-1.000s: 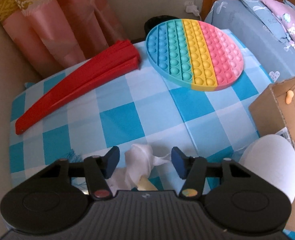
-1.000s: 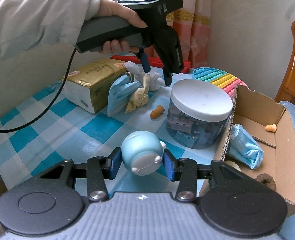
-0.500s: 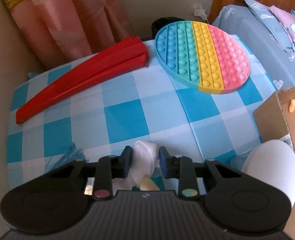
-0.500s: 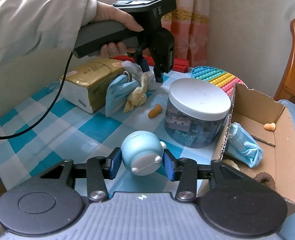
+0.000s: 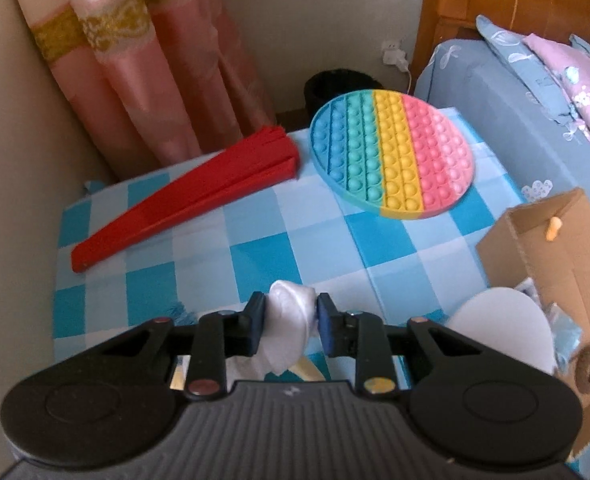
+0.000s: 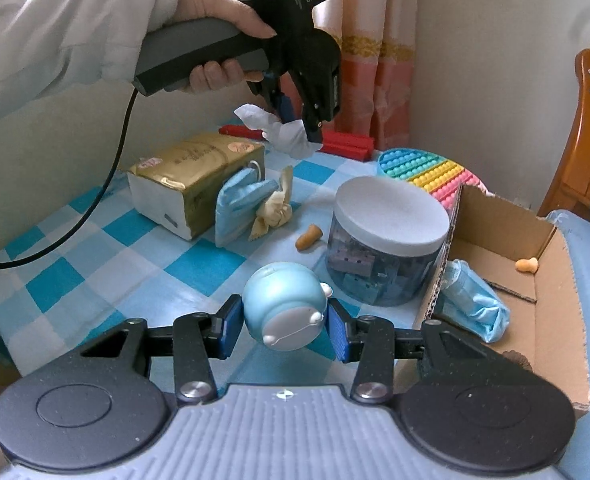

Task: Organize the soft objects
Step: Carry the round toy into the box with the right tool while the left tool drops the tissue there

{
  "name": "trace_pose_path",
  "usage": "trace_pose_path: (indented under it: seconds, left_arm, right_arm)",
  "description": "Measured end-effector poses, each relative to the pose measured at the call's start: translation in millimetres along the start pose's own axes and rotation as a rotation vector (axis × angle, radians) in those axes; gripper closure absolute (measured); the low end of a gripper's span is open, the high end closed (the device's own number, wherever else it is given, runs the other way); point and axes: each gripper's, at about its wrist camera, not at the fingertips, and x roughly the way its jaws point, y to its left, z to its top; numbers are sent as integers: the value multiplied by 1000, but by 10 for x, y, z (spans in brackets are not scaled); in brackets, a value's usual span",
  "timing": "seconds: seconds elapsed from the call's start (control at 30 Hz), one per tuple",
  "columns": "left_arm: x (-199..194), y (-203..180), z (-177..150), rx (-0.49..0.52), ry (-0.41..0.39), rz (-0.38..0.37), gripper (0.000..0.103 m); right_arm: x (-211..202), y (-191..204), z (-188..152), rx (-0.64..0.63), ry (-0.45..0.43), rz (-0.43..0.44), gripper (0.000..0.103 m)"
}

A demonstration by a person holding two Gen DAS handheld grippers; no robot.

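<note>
My left gripper (image 5: 289,322) is shut on a crumpled white cloth (image 5: 285,332) and holds it in the air above the checked table; the right wrist view shows it (image 6: 297,122) lifted with the cloth (image 6: 283,132) hanging from it. My right gripper (image 6: 283,322) is shut on a round light-blue soft toy (image 6: 285,308), low over the table beside the cardboard box (image 6: 551,292). On the table lie a blue face mask (image 6: 237,200), a beige cloth (image 6: 275,210) and an orange earplug (image 6: 309,238). The box holds another blue mask (image 6: 475,300) and an earplug (image 6: 526,265).
A clear jar with a white lid (image 6: 387,240) stands next to the box. A tissue pack (image 6: 193,200) sits at the left. A red folded fan (image 5: 191,196) and a rainbow pop-it disc (image 5: 391,156) lie at the far edge. Curtains and a wall lie behind, a bed to the right.
My left gripper closed on the white cloth and lifted it off the table. My right gripper stayed put with the blue toy.
</note>
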Motion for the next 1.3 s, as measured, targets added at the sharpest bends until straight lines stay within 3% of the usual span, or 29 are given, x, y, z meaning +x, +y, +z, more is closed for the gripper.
trace_pose_path:
  seconds: [0.33, 0.47, 0.73, 0.97, 1.03, 1.1, 1.3]
  left_arm:
    - [-459, -269, -278, 106, -38, -10, 77]
    - [-627, -457, -416, 157, -46, -56, 77]
    - [-853, -919, -443, 247, -91, -134, 77]
    - [-835, -1296, -331, 297, -105, -164, 77]
    - [-787, -1388, -292, 304, -102, -173, 77]
    - [-734, -1473, -248, 306, -97, -185, 77]
    - [-646, -1758, -104, 331, -90, -214, 77]
  right_arm:
    - [-301, -1, -42, -25, -27, -9, 53]
    - [-463, -99, -58, -25, -35, -31, 53]
    - [-731, -553, -20, 0, -83, -168, 53]
    - [-629, -945, -3, 36, -69, -234, 52]
    - [-586, -1003, -19, 49, -70, -237, 46]
    - [-547, -1026, -42, 48, -61, -236, 23]
    - [-602, -993, -86, 58, -67, -196, 5]
